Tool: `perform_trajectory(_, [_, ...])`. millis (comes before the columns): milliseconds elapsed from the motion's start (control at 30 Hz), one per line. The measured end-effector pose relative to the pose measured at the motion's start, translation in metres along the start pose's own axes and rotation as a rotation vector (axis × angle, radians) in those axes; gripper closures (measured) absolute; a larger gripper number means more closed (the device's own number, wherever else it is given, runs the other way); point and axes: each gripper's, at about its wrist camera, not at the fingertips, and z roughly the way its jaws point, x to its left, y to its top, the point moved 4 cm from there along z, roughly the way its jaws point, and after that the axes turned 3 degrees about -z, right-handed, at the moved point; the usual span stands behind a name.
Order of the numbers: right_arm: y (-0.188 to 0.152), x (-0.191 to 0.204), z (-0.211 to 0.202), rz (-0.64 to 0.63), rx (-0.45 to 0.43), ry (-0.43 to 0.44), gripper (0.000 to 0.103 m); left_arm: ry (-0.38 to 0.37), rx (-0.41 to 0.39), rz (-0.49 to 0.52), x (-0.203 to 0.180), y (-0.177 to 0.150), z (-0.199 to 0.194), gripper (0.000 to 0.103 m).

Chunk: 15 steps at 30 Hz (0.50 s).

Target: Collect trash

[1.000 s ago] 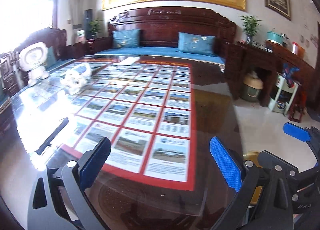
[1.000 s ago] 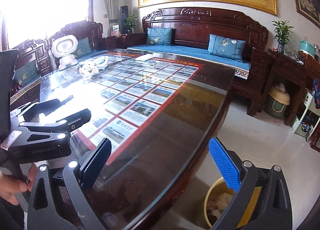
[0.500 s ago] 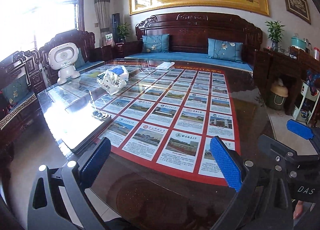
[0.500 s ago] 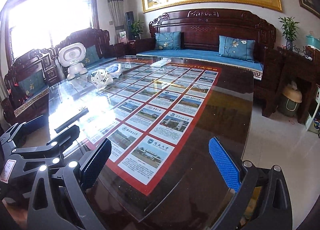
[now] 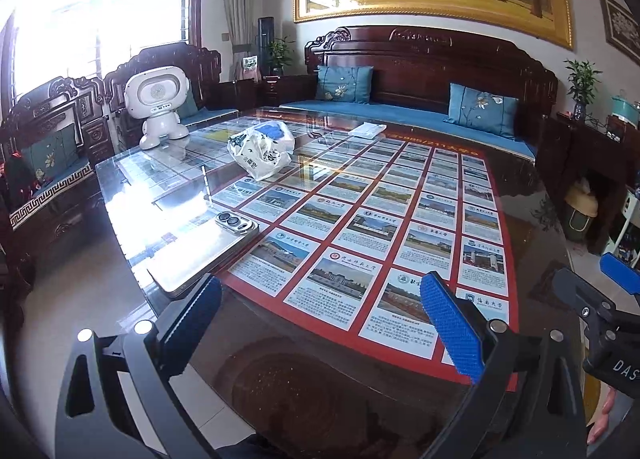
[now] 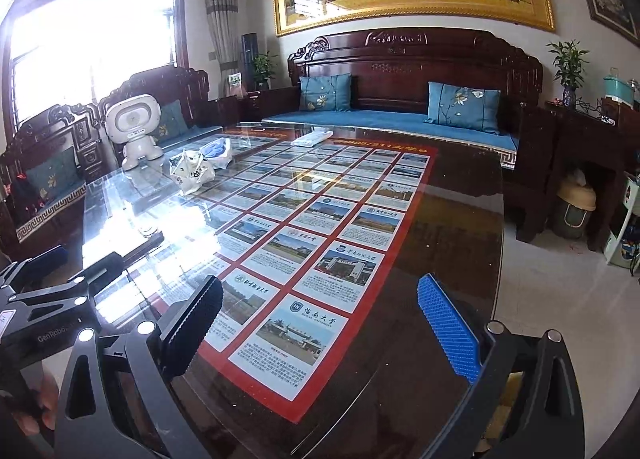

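Observation:
A crumpled white plastic bag (image 5: 260, 157) (image 6: 192, 173) with a blue item behind it lies on the far left part of the glass-topped table (image 5: 304, 391) (image 6: 452, 227). A flat white packet (image 5: 367, 129) (image 6: 312, 138) rests near the table's far edge. My left gripper (image 5: 320, 323) is open above the table's near end, nothing between its blue pads. My right gripper (image 6: 320, 323) is open too, also over the near end, to the right of the left one. The bag is well ahead of both.
A phone (image 5: 208, 251) lies on the table's near left side. A white toy robot (image 5: 158, 107) stands at the far left corner. A yellow bin (image 5: 580, 211) sits on the floor at the right, and a wooden sofa (image 5: 420, 99) stands beyond the table.
Both views have lifted and swung left from the table's right edge and the floor bin toward the table top. The bag and phone now show closer. Both grippers stayed open.

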Motion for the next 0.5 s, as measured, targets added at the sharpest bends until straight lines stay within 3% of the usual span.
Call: perform_trajectory(500, [-0.003, -0.004, 0.018, 0.023, 0.031, 0.011, 0.008, 0.001, 0.046, -0.007, 0.000, 0.001, 0.022, 0.004])
